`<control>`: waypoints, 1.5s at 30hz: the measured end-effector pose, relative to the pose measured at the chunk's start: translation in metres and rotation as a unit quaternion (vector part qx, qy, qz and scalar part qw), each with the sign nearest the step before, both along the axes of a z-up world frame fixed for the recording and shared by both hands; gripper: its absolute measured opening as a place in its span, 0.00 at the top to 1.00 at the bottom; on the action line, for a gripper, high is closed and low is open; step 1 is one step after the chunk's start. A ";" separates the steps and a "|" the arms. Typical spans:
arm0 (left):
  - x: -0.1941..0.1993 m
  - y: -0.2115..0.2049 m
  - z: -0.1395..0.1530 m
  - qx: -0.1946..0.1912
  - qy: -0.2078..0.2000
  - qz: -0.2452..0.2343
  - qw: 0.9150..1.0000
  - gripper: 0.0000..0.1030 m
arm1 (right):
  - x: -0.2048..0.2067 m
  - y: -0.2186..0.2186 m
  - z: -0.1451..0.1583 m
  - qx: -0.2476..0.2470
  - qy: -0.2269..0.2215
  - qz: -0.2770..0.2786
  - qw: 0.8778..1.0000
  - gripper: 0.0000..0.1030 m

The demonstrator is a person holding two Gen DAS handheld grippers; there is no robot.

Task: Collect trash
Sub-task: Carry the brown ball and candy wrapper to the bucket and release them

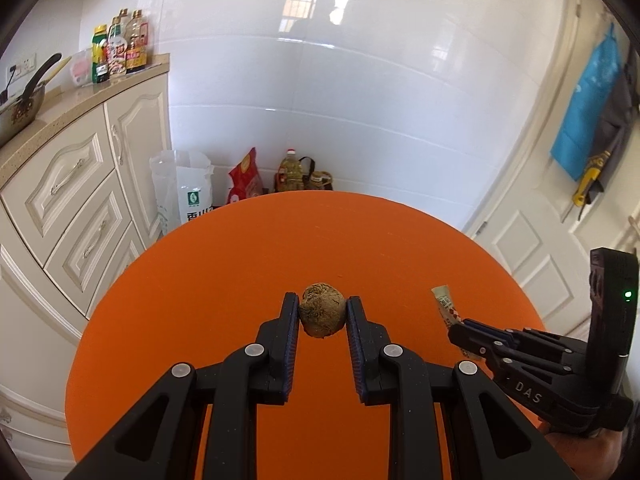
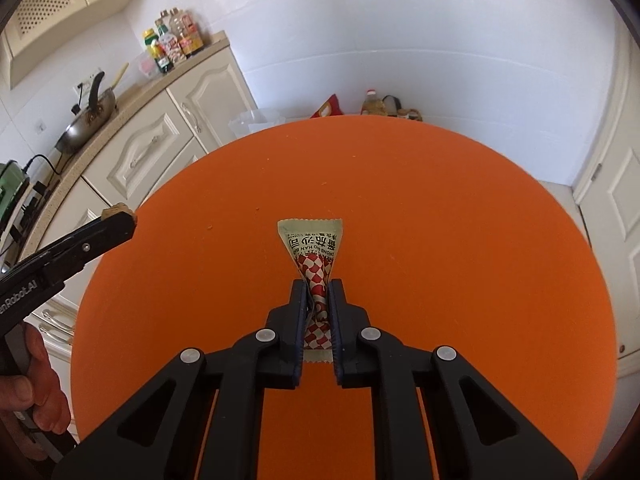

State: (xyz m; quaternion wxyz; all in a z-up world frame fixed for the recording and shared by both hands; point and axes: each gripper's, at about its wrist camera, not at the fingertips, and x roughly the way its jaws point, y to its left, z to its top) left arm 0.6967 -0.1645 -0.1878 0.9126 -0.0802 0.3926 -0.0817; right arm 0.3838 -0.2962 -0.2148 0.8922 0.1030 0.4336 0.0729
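Observation:
A brown, fibrous ball of trash (image 1: 322, 314) hangs over the round orange table (image 1: 240, 264), pinched between the pads of my left gripper (image 1: 322, 312). In the right wrist view that same ball (image 2: 118, 213) peeks past the left gripper's tip (image 2: 120, 228) at the table's left edge. My right gripper (image 2: 318, 292) is shut on a red-and-white checked sauce packet (image 2: 314, 248), whose pale printed end fans out beyond the fingertips. From the left wrist view the packet (image 1: 447, 306) sticks out of the right gripper (image 1: 460, 330) at the right.
Cream kitchen cabinets (image 1: 76, 200) with a wok (image 1: 20, 108) and several bottles (image 1: 120, 46) run along the left. Bags and an oil bottle (image 1: 291, 172) stand on the floor behind the table. A white door (image 1: 560, 184) is at the right. A hand (image 2: 32, 384) grips the left tool.

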 end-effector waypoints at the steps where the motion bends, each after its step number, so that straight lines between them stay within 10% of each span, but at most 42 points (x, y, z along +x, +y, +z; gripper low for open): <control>1: -0.008 -0.002 0.002 0.000 -0.003 -0.004 1.000 0.81 | -0.011 -0.004 0.006 0.004 -0.006 -0.003 1.000 0.90; 16: -0.126 -0.063 0.051 0.006 -0.061 -0.100 0.993 0.81 | -0.155 -0.071 0.086 0.005 -0.107 -0.073 0.992 0.90; 27: -0.188 -0.152 0.071 0.002 -0.086 -0.221 0.972 0.81 | -0.266 -0.164 0.110 -0.009 -0.140 -0.189 0.972 0.90; 45: -0.205 -0.329 -0.008 0.018 0.018 -0.413 0.910 0.81 | -0.389 -0.346 0.011 0.023 -0.042 -0.381 0.923 0.90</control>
